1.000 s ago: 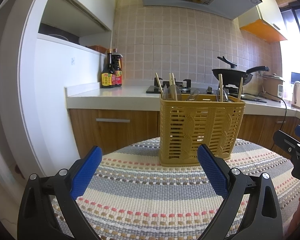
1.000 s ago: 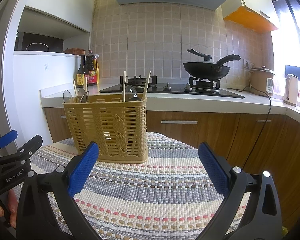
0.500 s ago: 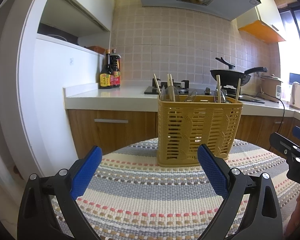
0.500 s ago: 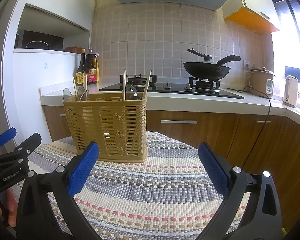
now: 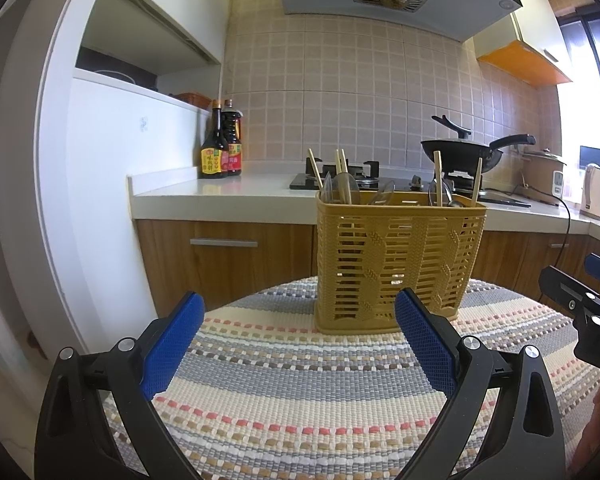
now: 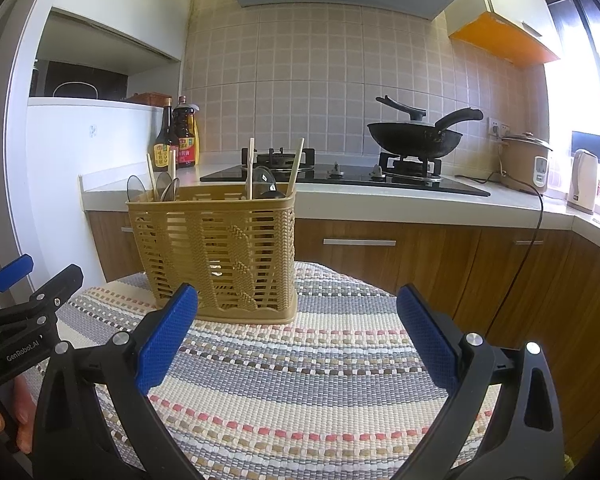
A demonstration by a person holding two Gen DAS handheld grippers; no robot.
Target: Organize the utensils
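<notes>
A yellow slatted utensil basket [image 5: 398, 264] stands upright on a striped woven mat [image 5: 300, 392]; it also shows in the right wrist view [image 6: 216, 252]. Wooden chopsticks [image 5: 438, 178] and clear spoons [image 5: 342, 186] stick up from its compartments. My left gripper [image 5: 300, 344] is open and empty, just short of the basket. My right gripper [image 6: 298, 338] is open and empty, with the basket ahead to its left. The right gripper shows at the right edge of the left wrist view [image 5: 580, 304]; the left one shows at the left edge of the right wrist view [image 6: 24, 312].
Behind the mat runs a kitchen counter [image 5: 228, 196] with wooden cabinets [image 6: 380, 248]. Two sauce bottles [image 5: 222, 148], a gas hob [image 6: 340, 172] with a black wok [image 6: 416, 134], a rice cooker [image 6: 526, 160] and a kettle [image 6: 584, 180] stand on it.
Both grippers have drawn back and lifted slightly, so the basket sits a little higher and smaller in both views. Both stay open and empty.
</notes>
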